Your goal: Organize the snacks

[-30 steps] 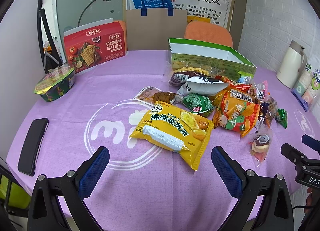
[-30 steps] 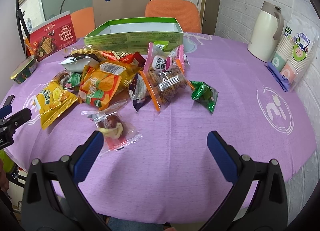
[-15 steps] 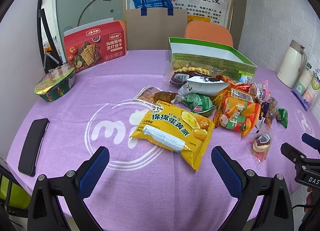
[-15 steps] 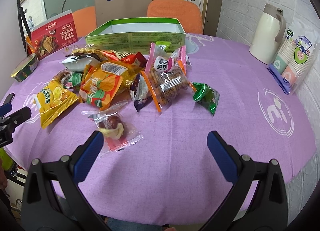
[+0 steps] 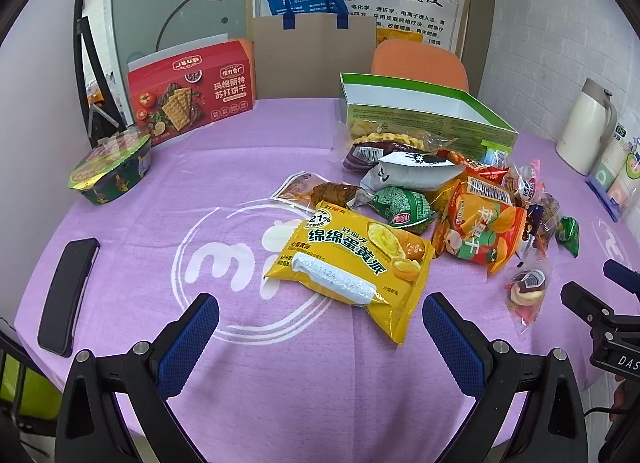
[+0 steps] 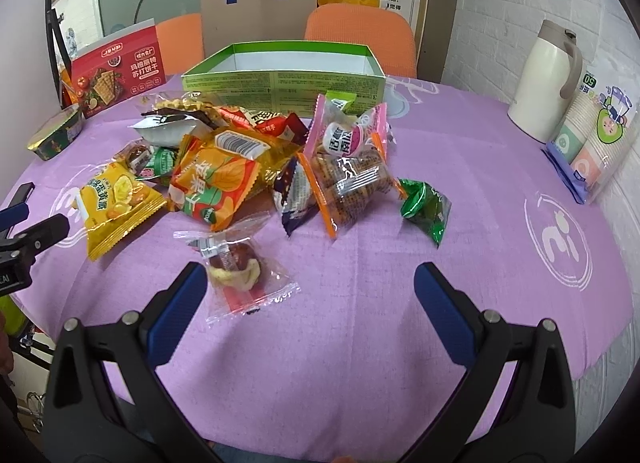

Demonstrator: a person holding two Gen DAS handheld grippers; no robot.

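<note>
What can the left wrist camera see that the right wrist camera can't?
Only the left wrist view shows the whole flat black phone-like slab near the table's left edge; the right view catches at most its tip. Only the right wrist view shows the second orange chair and all of the paper-cup pack. Both show the green open box, the yellow snack bag, the red cracker box, the white jug, and each other's hand-held gripper: the right, the left, both open.
</note>
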